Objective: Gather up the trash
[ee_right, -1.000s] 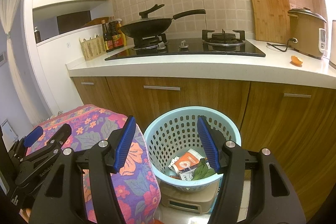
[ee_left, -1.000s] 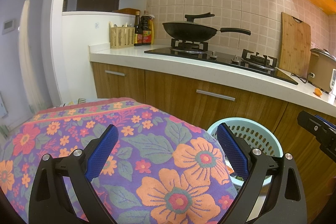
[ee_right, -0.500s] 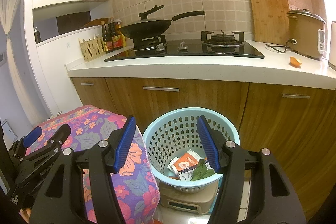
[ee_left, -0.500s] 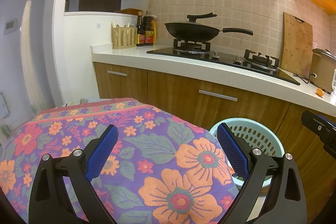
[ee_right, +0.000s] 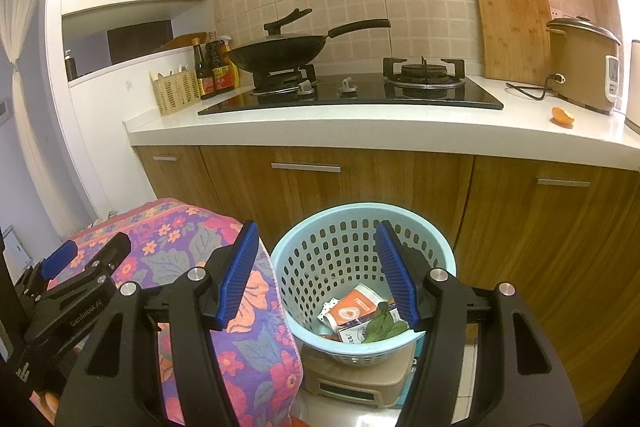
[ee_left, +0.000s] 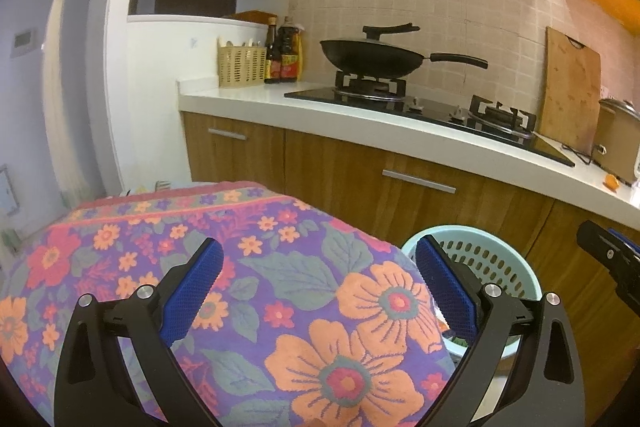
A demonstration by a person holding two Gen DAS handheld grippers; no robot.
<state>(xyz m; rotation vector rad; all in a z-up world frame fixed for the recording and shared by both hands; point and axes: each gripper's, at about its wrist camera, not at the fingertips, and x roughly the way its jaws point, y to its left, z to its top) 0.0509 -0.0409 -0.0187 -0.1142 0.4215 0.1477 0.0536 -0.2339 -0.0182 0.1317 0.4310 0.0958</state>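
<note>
A light blue perforated basket (ee_right: 340, 227) stands on the floor before the wooden cabinets and holds an orange and white carton (ee_right: 352, 307), paper scraps and green leaves (ee_right: 384, 325). Its rim also shows in the left wrist view (ee_left: 480, 239). An orange peel (ee_right: 563, 116) lies on the white counter at the right; it also shows in the left wrist view (ee_left: 612, 181). My right gripper (ee_right: 318, 267) is open and empty above the basket. My left gripper (ee_left: 318, 291) is open and empty above a flowered cloth (ee_left: 280, 267).
The flowered cloth covers a rounded object left of the basket (ee_right: 180, 247). On the counter stand a black wok (ee_right: 280, 53) on a gas hob, sauce bottles (ee_right: 214, 71), a cutlery basket (ee_right: 176, 91), a wooden board (ee_right: 512, 23) and a rice cooker (ee_right: 584, 63). A beige scale (ee_right: 356, 383) sits under the basket.
Both grippers have risen slightly, so the counter and basket sit a little lower in view. Jaws stay open.
</note>
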